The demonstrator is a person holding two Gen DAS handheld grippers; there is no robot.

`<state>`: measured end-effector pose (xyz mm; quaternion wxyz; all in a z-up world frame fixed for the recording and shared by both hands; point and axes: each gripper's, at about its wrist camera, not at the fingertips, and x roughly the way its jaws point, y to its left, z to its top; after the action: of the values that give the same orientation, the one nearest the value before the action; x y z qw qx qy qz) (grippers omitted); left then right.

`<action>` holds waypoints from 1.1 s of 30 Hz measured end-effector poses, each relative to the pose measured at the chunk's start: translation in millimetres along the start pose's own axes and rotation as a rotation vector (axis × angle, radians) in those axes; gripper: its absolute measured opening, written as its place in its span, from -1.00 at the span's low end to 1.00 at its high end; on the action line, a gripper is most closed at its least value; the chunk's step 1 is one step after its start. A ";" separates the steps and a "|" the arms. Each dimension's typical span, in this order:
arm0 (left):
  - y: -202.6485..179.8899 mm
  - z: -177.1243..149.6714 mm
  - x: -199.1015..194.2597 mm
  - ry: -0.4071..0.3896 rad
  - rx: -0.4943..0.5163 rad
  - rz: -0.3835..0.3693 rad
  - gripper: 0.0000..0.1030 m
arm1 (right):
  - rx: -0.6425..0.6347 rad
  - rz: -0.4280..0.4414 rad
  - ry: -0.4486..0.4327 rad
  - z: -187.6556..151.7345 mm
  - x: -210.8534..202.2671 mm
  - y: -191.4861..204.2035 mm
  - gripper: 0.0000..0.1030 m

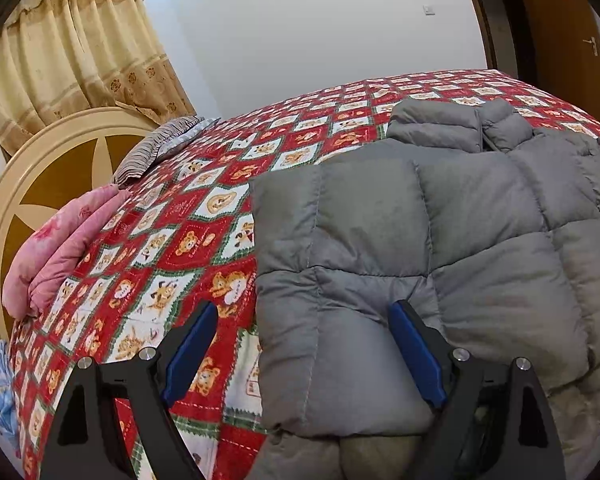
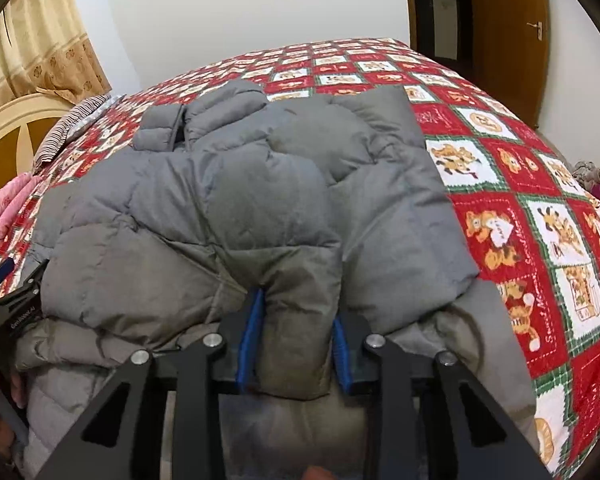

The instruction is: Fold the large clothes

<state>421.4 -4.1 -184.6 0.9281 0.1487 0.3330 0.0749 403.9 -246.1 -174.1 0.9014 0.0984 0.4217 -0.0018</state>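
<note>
A grey quilted down jacket (image 1: 440, 232) lies on a bed with a red and white bear-print quilt (image 1: 188, 216). Its sides are folded in over the body, with the collar at the far end. My left gripper (image 1: 302, 320) is open at the jacket's near left edge, its right blue finger (image 1: 416, 356) resting on the fabric and its left finger over the quilt. In the right wrist view my right gripper (image 2: 298, 332) is shut on a puffy fold of the jacket (image 2: 260, 184) at its near hem. The left gripper (image 2: 8, 300) shows at the left edge of that view.
A pink folded blanket (image 1: 60, 244) and a striped pillow (image 1: 156, 148) lie by the round cream headboard (image 1: 40, 168) at the left. Curtains hang behind it. A brown door (image 2: 512, 32) stands at the far right. Bare quilt (image 2: 540, 208) spreads to the jacket's right.
</note>
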 end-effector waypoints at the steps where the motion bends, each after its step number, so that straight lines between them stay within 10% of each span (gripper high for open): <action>1: -0.2 0.1 2.1 0.007 0.002 -0.002 0.75 | -0.002 -0.004 -0.002 -0.2 1.5 0.5 -0.35; 33: 10.8 -10.0 8.7 0.084 -0.087 -0.084 0.88 | 0.047 -0.002 -0.051 -18.0 -4.9 -5.0 -0.35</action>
<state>421.2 10.4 -193.6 0.9213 0.0907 0.3738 0.0563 386.5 -248.2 -182.5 0.9093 0.1191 0.3984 -0.0152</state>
